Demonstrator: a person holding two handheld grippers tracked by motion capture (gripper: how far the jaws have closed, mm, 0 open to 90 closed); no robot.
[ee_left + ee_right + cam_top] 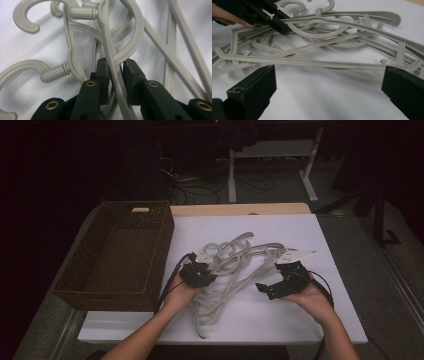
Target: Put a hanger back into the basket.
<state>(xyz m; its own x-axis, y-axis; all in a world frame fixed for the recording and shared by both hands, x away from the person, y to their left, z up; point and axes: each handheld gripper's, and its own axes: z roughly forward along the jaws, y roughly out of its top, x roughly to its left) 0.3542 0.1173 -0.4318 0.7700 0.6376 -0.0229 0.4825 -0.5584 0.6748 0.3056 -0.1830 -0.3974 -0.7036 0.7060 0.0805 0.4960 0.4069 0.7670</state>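
Two hands at a white board [300, 320] on the table, dark room with desk legs and cables behind. Far left, a brown wicker basket [90, 270]. Next, the left gripper [199, 272], jaws pinching a thin arm in the tangle of pale grey plastic hangers [235, 265] mid-board. Right gripper [272, 287] beside the pile, jaws wide apart, holding nothing.

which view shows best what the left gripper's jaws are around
The left gripper view: the left gripper has one grey hanger arm between its jaws. The right gripper view shows that from the side; the high view shows it small and dark.
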